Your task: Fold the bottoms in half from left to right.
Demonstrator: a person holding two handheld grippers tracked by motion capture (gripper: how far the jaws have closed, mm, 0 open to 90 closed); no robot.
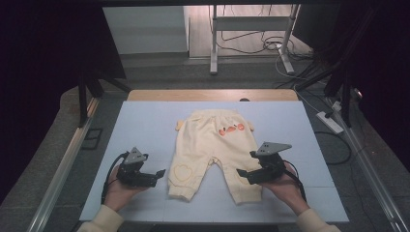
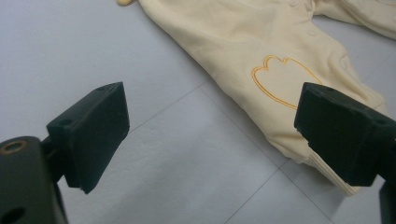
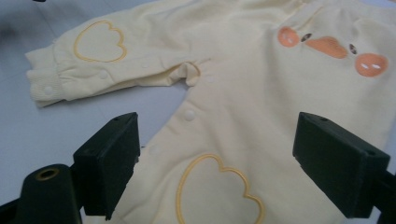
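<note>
Baby trousers (image 1: 212,150) lie flat, spread, unfolded at middle of surface (image 1: 145,121): no fold made, no grasp yet, whole job left. Long axis runs far edge to near edge; waistband toward far edge, leg cuffs toward near edge. Left tool (image 1: 155,175) wide, empty, just beside left cuff. Right tool (image 1: 244,174) wide, empty, over right leg.

Dim room: pale blue tabletop (image 1: 145,125) with wooden far edge, grey floor (image 1: 159,72), white stand legs (image 1: 213,48), tangled cables (image 1: 256,46), power strip (image 1: 329,122).
</note>
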